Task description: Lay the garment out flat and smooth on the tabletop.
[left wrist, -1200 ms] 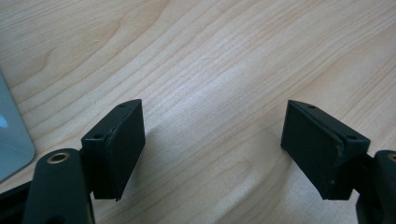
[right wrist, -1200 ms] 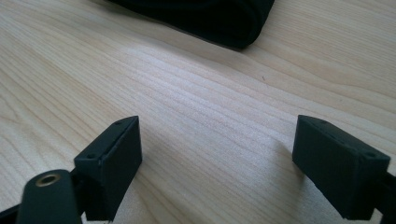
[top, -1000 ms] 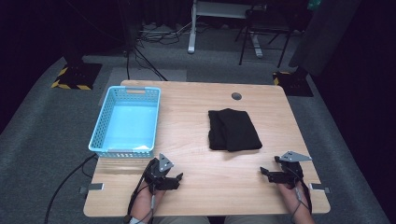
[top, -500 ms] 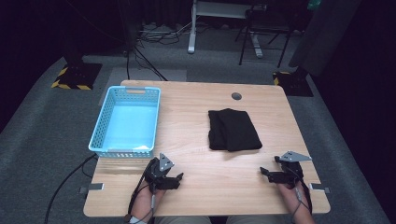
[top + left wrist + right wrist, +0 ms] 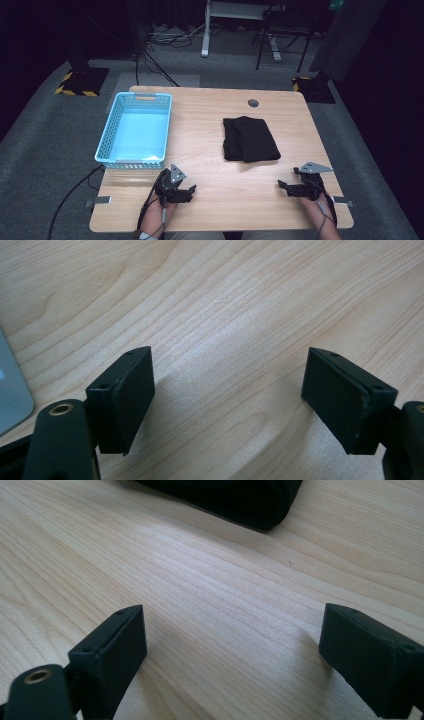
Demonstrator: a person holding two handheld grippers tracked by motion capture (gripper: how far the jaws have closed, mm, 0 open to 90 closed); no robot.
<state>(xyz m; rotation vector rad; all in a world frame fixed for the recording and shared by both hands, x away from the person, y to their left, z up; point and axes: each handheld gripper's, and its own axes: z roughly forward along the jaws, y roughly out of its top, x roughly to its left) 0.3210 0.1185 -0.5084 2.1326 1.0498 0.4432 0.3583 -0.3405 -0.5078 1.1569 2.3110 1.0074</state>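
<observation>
Resting at the counter's (image 5: 210,107) near edge with nothing moved yet, the left gripper (image 5: 187,191) stands spread, the right gripper (image 5: 283,186) has just widened, empty, folded black cloth (image 5: 249,138) at its eleven o'clock, blue basket (image 5: 134,131) unfilled.

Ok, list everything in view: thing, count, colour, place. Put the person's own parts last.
table: one, light wood, centre of the high view.
basket: one, light blue plastic, on the table's left side, nothing visible inside.
folded cloth: one, black, right of centre on the table, clear of both grippers.
grommet: one, grey, round, near the table's far edge.
desk frame: one, white, on the floor beyond the table.
floor markers: yellow-and-black striped, on the grey carpet off the far corners.
left gripper: one, black, near edge left, fingers apart over bare wood.
right gripper: one, black, near edge right, fingers just opening, nothing between.
</observation>
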